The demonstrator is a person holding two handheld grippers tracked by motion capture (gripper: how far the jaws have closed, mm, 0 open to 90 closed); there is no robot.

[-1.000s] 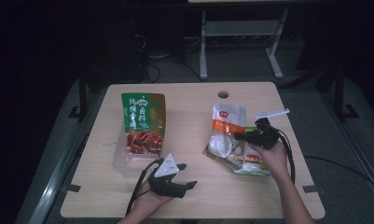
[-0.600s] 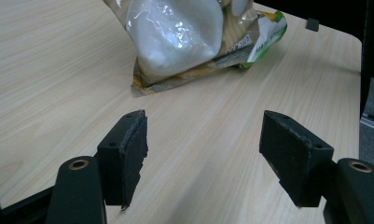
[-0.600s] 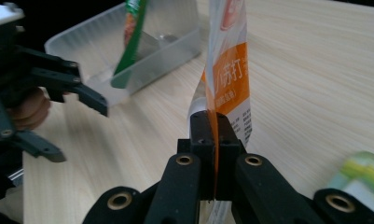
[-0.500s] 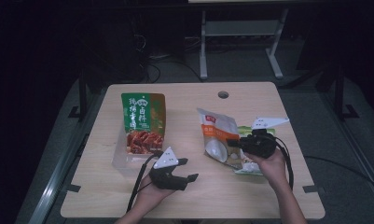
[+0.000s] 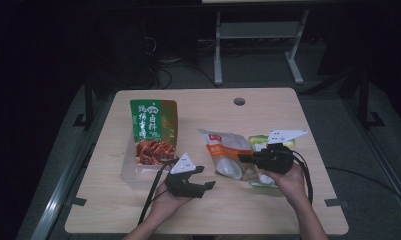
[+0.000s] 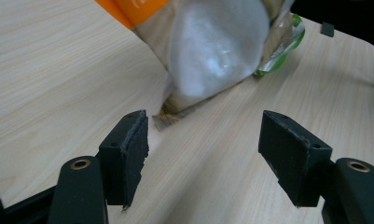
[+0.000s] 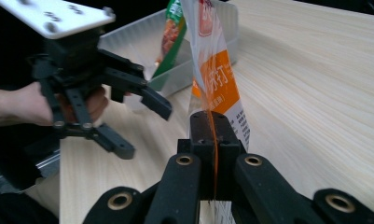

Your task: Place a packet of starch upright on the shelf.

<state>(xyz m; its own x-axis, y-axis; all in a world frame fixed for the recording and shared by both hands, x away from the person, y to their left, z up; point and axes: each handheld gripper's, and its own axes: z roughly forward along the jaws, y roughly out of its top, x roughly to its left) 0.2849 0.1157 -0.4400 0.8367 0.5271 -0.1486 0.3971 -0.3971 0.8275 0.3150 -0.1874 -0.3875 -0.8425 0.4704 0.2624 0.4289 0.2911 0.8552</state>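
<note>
Right gripper (image 5: 244, 159), at 4 o'clock of the table centre in the high view: its jaws are pressed together on the edge of the orange-and-white plastic snack bag with a clear window (image 5: 227, 154). The right gripper view confirms the pinch, the thin edge of this bag (image 7: 217, 88) running down between the two closed pads. The bag sits just right of the table centre, one end held, its body slanting toward 10 o'clock. Whether its far end rests on the light wooden table (image 5: 268, 107) cannot be told.

Left gripper (image 5: 209, 180), at 7 o'clock of the centre, is spread wide with nothing between the pads. In the left gripper view the bag's clear window (image 6: 217, 46) lies ahead at 12 o'clock, apart from both pads.

A green-edged packet (image 5: 260, 141) lies just beside the held bag at its 2 o'clock, partly under the right gripper.

A green and red upright snack pouch (image 5: 154, 130) stands in a clear plastic tray (image 5: 129, 172) at 9 o'clock of the centre, well apart from the right gripper.
</note>
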